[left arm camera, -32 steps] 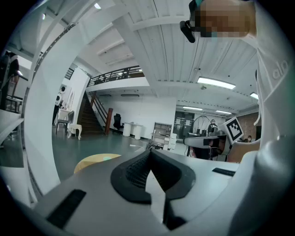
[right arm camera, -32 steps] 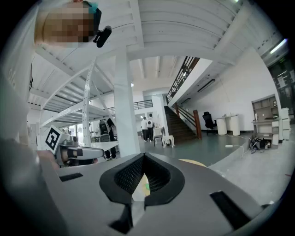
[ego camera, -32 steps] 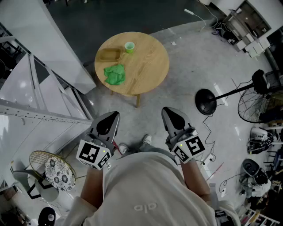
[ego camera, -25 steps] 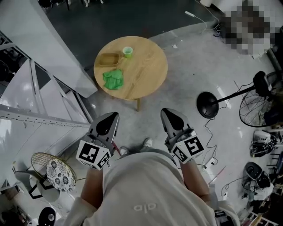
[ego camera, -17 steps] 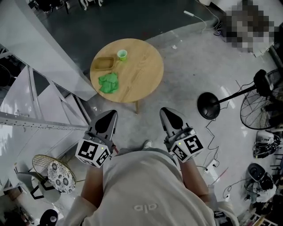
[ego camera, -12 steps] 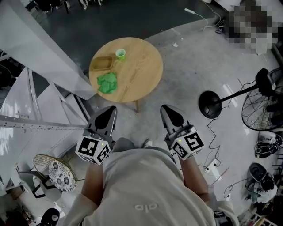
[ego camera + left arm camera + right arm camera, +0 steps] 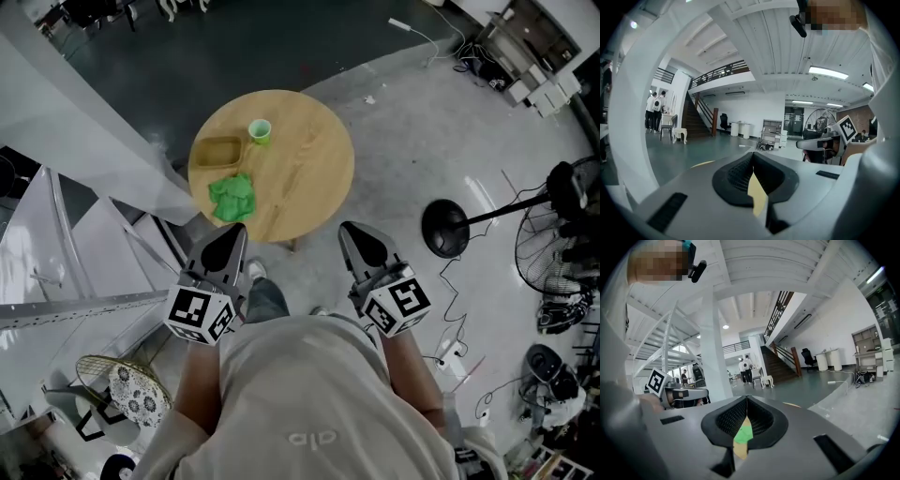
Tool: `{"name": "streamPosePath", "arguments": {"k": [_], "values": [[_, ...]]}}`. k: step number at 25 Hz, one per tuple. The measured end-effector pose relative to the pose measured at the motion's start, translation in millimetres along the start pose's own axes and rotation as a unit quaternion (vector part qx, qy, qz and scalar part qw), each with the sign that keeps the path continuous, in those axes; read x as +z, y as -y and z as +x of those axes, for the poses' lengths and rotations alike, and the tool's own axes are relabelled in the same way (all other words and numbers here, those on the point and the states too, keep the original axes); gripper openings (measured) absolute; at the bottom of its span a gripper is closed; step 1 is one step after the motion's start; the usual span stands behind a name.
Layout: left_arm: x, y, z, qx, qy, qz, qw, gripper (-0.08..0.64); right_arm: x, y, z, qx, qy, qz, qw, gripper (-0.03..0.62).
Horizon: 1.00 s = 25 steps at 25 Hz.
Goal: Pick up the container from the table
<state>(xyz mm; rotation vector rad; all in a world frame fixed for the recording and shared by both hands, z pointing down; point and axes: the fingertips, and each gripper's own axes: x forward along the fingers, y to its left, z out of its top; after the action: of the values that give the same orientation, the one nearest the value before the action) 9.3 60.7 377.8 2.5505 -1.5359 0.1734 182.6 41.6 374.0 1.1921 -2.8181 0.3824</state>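
Note:
A shallow brown container (image 7: pixel 217 151) lies on the left part of a round wooden table (image 7: pixel 309 159). A small green cup (image 7: pixel 260 130) stands just right of it, and a crumpled green cloth (image 7: pixel 232 199) lies in front. My left gripper (image 7: pixel 234 232) hangs shut and empty at the table's near edge, just short of the cloth. My right gripper (image 7: pixel 352 231) is level with it by the table's near right edge, jaws together, holding nothing. In the left gripper view the left gripper (image 7: pixel 752 161) shows its jaws meeting. The right gripper (image 7: pixel 746 404) shows a sliver of green cloth (image 7: pixel 743 434) below its tips.
A white slanted stair structure (image 7: pixel 84 234) runs along the left, close to the table. A black fan base (image 7: pixel 444 225) and its pole stand on the floor to the right, with cables and gear (image 7: pixel 553 309) beyond. The person's shoe (image 7: pixel 257 272) is under the grippers.
The person has walked toward the table, so it now lies just ahead of both gripper tips. Both grippers stayed shut and side by side.

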Motion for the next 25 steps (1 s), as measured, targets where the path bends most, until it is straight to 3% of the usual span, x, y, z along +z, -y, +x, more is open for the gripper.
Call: {"name": "streamPosePath", "arguments": {"k": [7, 14, 25], "values": [[8, -113, 31, -0.022, -0.011, -0.003, 0.9997, 0.015, 13, -8, 111, -0.019, -0.018, 0.001, 1.0, 0.026], [-15, -203, 51, -0.063, -0.051, -0.018, 0.9966, 0.015, 8, -21, 196, -0.042, -0.034, 0.003, 0.999, 0.026], [-81, -270, 117, -0.085, -0.163, 0.042, 0.9821, 0.017, 6, 7, 231, -0.083, -0.069, 0.014, 0.994, 0.026]]}}
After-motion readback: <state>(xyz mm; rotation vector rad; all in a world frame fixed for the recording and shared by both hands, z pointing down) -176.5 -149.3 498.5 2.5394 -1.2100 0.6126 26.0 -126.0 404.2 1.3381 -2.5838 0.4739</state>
